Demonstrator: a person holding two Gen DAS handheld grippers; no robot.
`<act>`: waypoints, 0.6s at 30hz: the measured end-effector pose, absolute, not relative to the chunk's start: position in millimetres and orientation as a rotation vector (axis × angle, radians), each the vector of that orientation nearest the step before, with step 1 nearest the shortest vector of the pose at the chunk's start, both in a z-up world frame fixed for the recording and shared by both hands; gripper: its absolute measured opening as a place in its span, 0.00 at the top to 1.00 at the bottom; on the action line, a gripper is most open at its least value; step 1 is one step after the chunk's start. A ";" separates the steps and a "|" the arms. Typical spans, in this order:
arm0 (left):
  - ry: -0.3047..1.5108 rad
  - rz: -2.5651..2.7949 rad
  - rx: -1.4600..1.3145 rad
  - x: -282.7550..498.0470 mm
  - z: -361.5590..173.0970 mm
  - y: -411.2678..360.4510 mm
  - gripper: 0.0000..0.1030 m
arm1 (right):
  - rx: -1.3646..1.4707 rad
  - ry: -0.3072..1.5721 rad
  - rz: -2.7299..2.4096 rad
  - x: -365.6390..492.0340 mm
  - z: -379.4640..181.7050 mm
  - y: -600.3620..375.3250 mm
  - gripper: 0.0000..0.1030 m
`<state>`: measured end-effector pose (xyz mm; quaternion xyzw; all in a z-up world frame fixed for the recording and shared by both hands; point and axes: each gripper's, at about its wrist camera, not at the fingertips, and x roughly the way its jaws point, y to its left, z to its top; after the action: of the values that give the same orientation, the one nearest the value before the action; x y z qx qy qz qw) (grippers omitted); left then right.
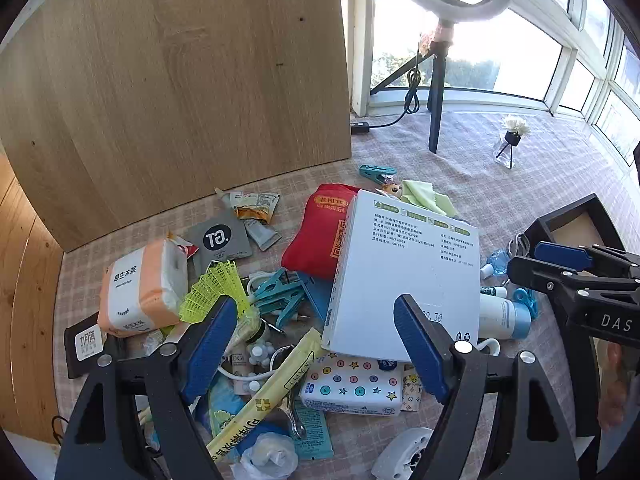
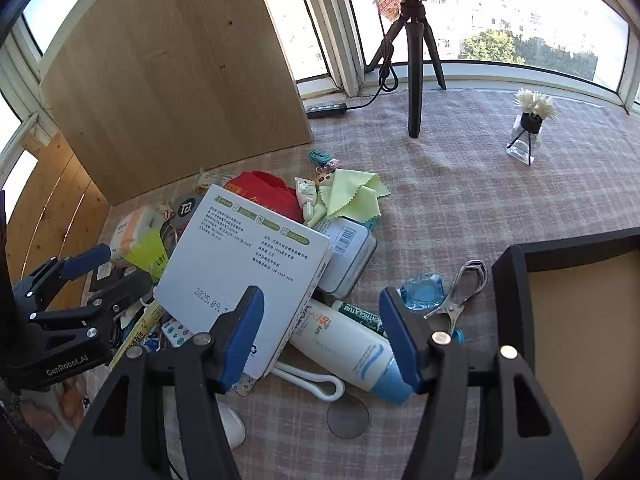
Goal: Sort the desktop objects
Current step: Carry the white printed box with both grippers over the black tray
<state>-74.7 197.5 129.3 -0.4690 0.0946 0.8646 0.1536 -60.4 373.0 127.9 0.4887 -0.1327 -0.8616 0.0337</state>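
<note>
White box [image 1: 404, 276] lies tilted atop the clutter heap mid-bench | left claw [image 1: 316, 344] spread wide, empty, over the pile | right claw [image 2: 320, 334] released, hovering above sunscreen bottle [image 2: 352, 348]

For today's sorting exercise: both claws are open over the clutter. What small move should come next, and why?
Probably lower the right claw onto the sunscreen bottle. The bottle lies between its open fingers, mostly uncovered, with the black tray just to its right. The large white box sits on top of other items and looks harder to grip.
</note>
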 end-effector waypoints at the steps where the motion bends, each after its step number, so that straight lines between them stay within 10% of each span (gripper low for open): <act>1: 0.269 2.468 -1.354 -75.0 124.4 198.6 0.26 | 1.514 -0.409 -2.644 -62.3 123.2 371.8 0.43; 18: 0.250 2.339 -1.418 -99.5 98.7 211.1 0.34 | 1.622 -0.552 -2.487 -96.5 96.2 360.0 0.43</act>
<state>-99.5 211.1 98.7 -0.5062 0.0893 0.8351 0.1960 -96.5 360.0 96.2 0.5362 -0.1823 -0.8219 0.0607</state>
